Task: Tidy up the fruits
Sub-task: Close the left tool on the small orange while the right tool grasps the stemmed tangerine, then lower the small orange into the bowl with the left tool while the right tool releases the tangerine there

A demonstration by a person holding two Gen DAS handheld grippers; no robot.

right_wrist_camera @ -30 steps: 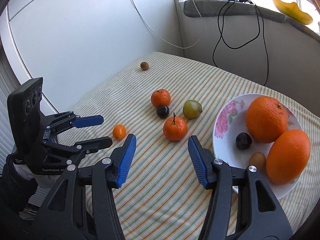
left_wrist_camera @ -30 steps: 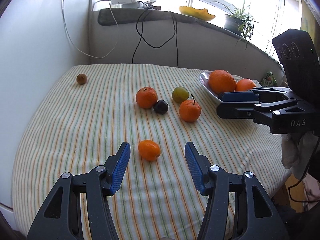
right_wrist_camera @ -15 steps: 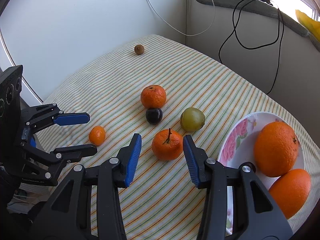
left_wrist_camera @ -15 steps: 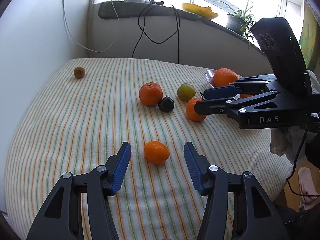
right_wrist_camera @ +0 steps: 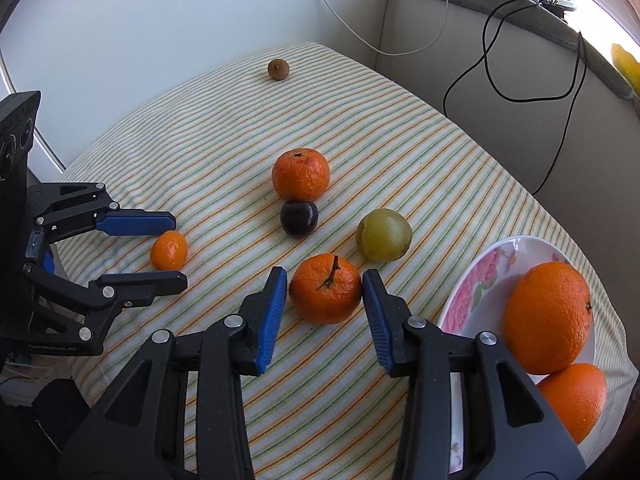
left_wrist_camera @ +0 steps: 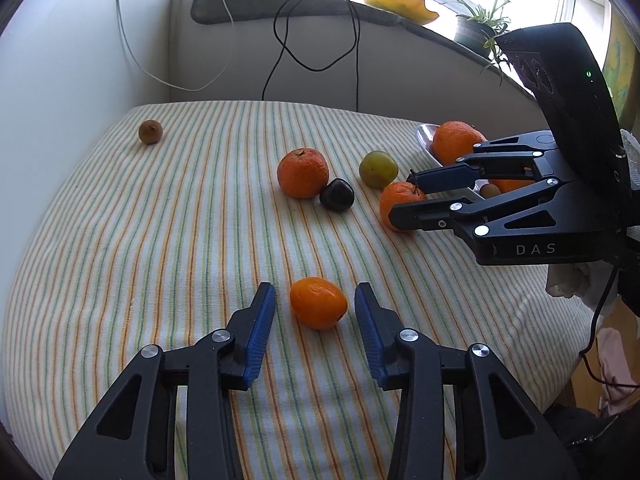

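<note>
A small oval kumquat lies on the striped cloth between the blue pads of my left gripper. Its jaws are closing, and a gap shows on both sides of the fruit. My right gripper straddles a stemmed mandarin. Those jaws are closing too: the right pad is at the peel and a thin gap remains on the left. A white floral plate at the right holds two big oranges. Loose on the cloth are a larger mandarin, a dark plum, a green plum and a small brown fruit.
The striped cloth covers a rounded table set against a white wall on the left. Black and white cables hang from the sill behind, which also carries a potted plant. The table edge drops off at the right, near the plate.
Both pairs of jaws have narrowed. My right gripper came forward and down until it straddled the stemmed mandarin. The left gripper edged closer around the kumquat.
</note>
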